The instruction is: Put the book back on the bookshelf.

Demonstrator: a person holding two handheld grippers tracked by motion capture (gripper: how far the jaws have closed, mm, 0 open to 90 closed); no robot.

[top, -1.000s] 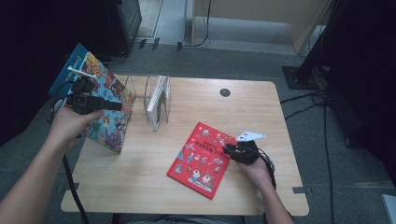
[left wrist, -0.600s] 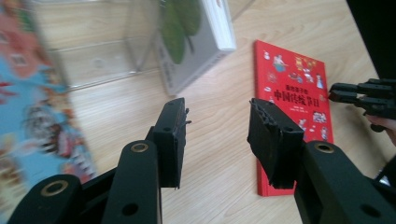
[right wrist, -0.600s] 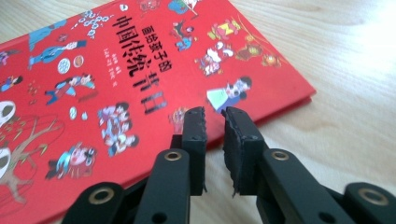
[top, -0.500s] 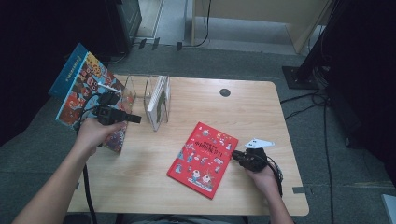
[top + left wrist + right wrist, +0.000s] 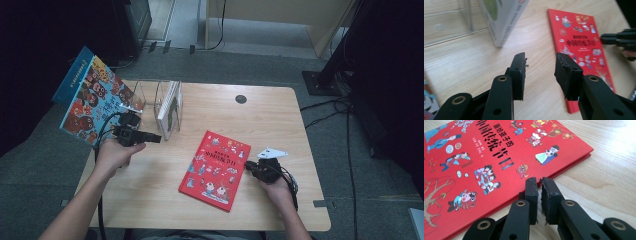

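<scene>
Lying flat on the table (image 5: pixel 280 120), the red picture book (image 5: pixel 216 170) awaited shelving; right gripper (image 5: pixel 540 185) had just been closing, nearly together at its edge, left gripper (image 5: pixel 540 68) apart, empty.

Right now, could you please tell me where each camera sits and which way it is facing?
High view: above the person's side, looking forward and down on the table; both forearms, left gripper, right gripper.
Left gripper view: rides the left gripper, jaws apart, looking across at the red book and the right gripper.
Right gripper view: rides the right gripper, jaws nearly together at the red book's edge.
All three share the red book.
</scene>
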